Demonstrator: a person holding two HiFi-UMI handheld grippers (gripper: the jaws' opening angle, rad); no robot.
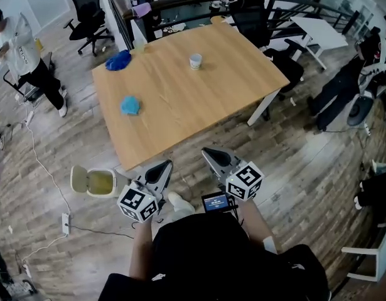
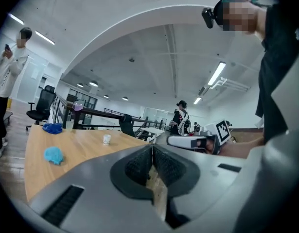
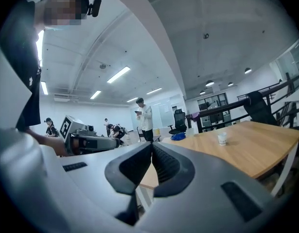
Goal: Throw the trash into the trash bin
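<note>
A light blue crumpled piece of trash (image 1: 130,106) lies on the wooden table (image 1: 180,99), also visible in the left gripper view (image 2: 54,155). A darker blue wad (image 1: 118,61) sits near the far left corner, and a white paper cup (image 1: 195,61) stands mid-table. The cream trash bin (image 1: 95,182) stands open on the floor left of the table's near corner. My left gripper (image 1: 165,165) and right gripper (image 1: 207,151) hover level just short of the table's near edge. Both are shut with nothing between the jaws, as seen in the left (image 2: 152,148) and right (image 3: 152,145) gripper views.
A person (image 1: 20,49) stands at the far left by a chair. A power strip (image 1: 65,223) and cables lie on the floor near the bin. Black office chairs (image 1: 287,64) and a white table (image 1: 318,30) stand to the right of the table.
</note>
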